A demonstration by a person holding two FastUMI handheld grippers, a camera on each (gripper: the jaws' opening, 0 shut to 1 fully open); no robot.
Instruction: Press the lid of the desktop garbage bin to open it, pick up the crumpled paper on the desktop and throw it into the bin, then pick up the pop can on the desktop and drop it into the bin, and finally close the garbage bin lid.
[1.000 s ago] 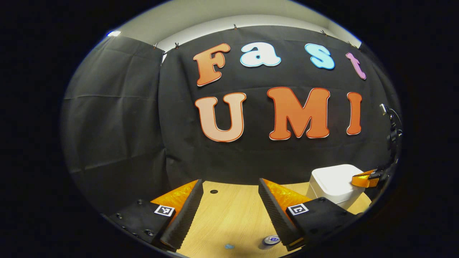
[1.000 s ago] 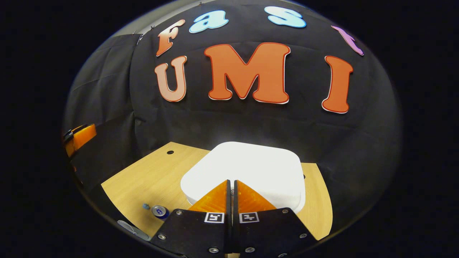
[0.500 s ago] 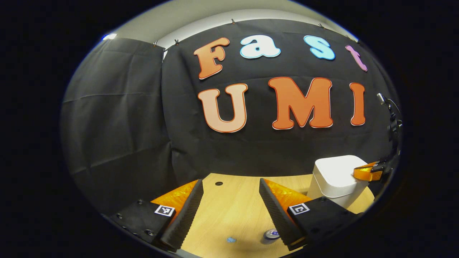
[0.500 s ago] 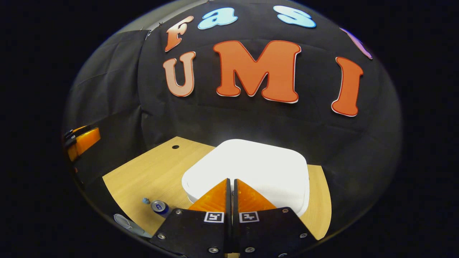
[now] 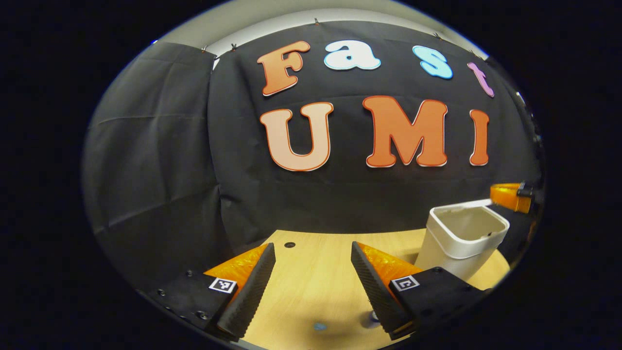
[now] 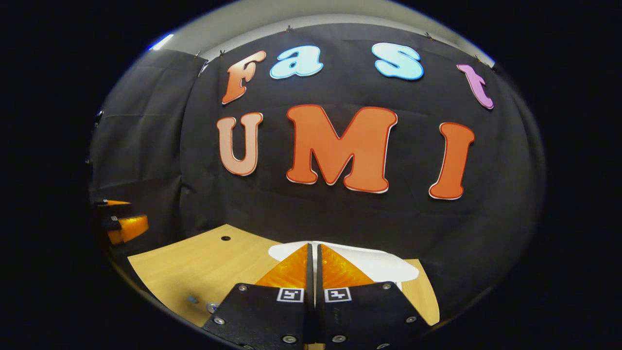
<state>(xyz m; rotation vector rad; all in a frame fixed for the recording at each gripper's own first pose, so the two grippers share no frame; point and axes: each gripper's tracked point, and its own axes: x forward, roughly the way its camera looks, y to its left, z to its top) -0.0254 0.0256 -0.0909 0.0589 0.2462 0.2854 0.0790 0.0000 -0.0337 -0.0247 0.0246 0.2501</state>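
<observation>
Bin [image 5: 461,238] sits at the far right of the tabletop [image 5: 311,272], mouth showing, so lid looks popped. Your right gripper [image 6: 313,253] is clenched on nothing, just above the bin. Left gripper [image 5: 311,272] is spread wide, empty, above the near tabletop. Crumpled paper [image 5: 319,326] lies near you, w/ the pop can [image 5: 373,317] just right of it, partly behind a finger. Risk: a wide scoop at the paper could knock the can rolling. No legible label on bin or can.

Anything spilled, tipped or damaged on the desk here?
Nothing stands out. The bin stands upright and open, the pop can sits near the desk edge, and a small blue scrap lies beside it.
</observation>
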